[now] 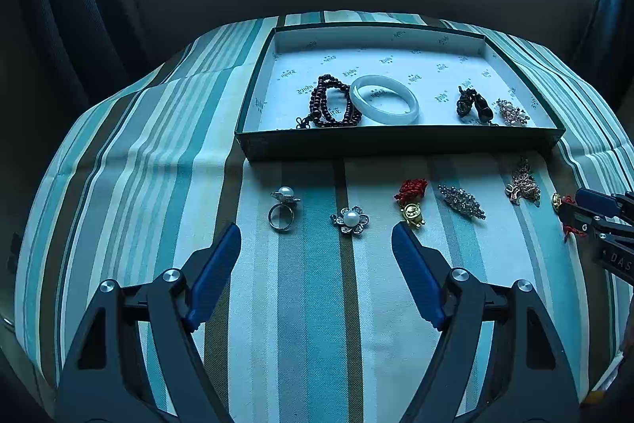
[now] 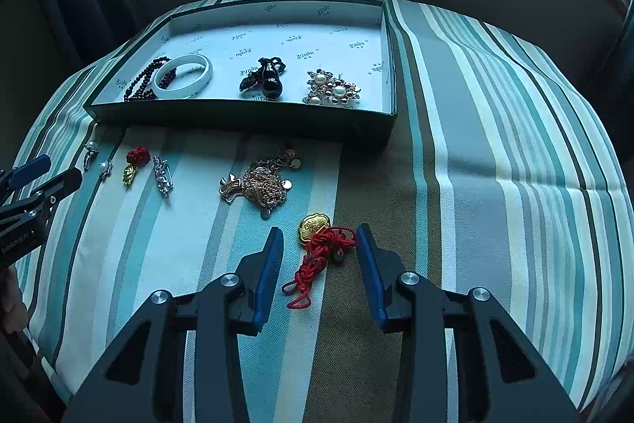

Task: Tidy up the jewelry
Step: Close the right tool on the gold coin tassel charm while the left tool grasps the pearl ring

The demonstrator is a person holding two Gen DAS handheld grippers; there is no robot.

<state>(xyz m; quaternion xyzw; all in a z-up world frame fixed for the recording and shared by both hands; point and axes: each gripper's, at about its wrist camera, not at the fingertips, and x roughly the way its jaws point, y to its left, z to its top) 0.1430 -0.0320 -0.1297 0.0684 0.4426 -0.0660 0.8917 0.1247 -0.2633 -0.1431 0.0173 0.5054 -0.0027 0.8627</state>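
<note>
Right tongs (image 2: 320, 240) straddle the gold lock-shaped charm on red knotted cord (image 2: 317, 244), which lies on the striped teal cloth over the table (image 2: 495, 145), in front of the open dark-green cardboard box with white printed lining (image 2: 237, 121). Blue pads stand apart on either side; the right pad looks to be at the knot, no squeeze visible. Left tongs (image 1: 316, 236) are wide apart, empty, near the pearl flower brooch (image 1: 350, 220).

Do it well: close on the thick knot, not the loose loop; lift straight, so the tail clears the cloth.

Long axis runs roughly along the tongs: gold plate points toward the box, cord tail back toward the camera.
</note>
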